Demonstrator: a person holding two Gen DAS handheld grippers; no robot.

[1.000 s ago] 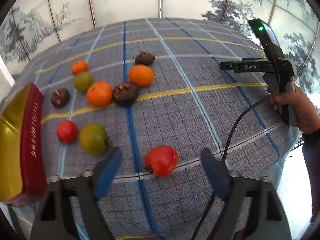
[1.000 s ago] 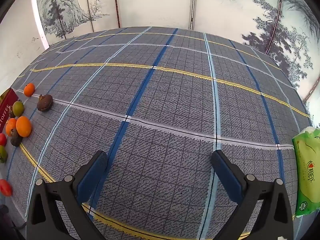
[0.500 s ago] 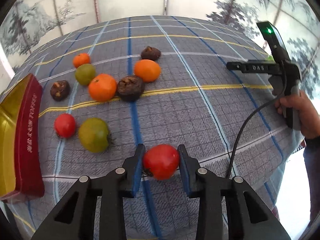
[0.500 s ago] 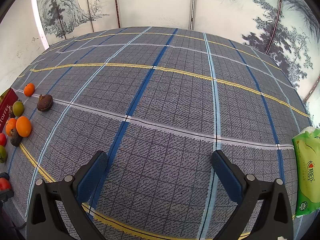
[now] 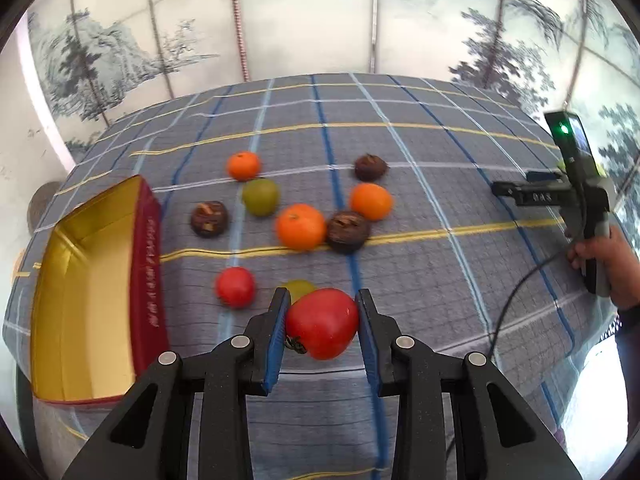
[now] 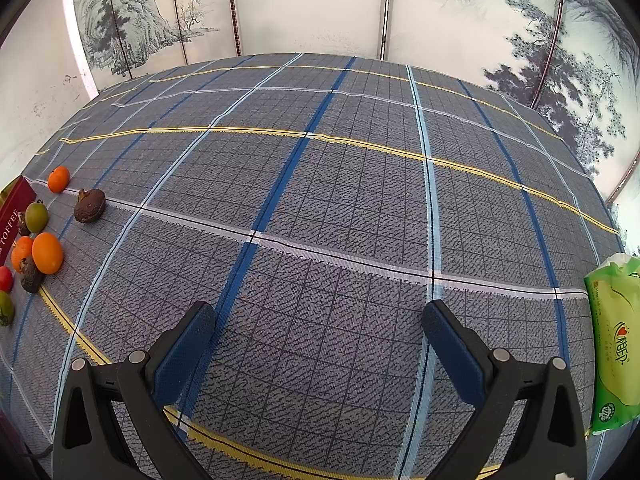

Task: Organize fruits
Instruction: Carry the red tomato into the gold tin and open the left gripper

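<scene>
On the plaid tablecloth [image 6: 320, 200] before painted screens [image 6: 312, 8], left tool [image 5: 323, 322] clamps a red tomato [image 5: 322, 323]; right tool [image 6: 320, 344] gapes empty.

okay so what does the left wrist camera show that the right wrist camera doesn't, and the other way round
Only the left wrist view shows the left gripper shut on a big red fruit, the gold inside of the open red box, and a hand holding the right gripper from outside.

Only the right wrist view shows the green tissue pack at the table's right edge and the right gripper open over bare cloth.

Both show the plaid tablecloth, the cluster of orange, green, brown and red fruits, and the painted screen behind.
</scene>
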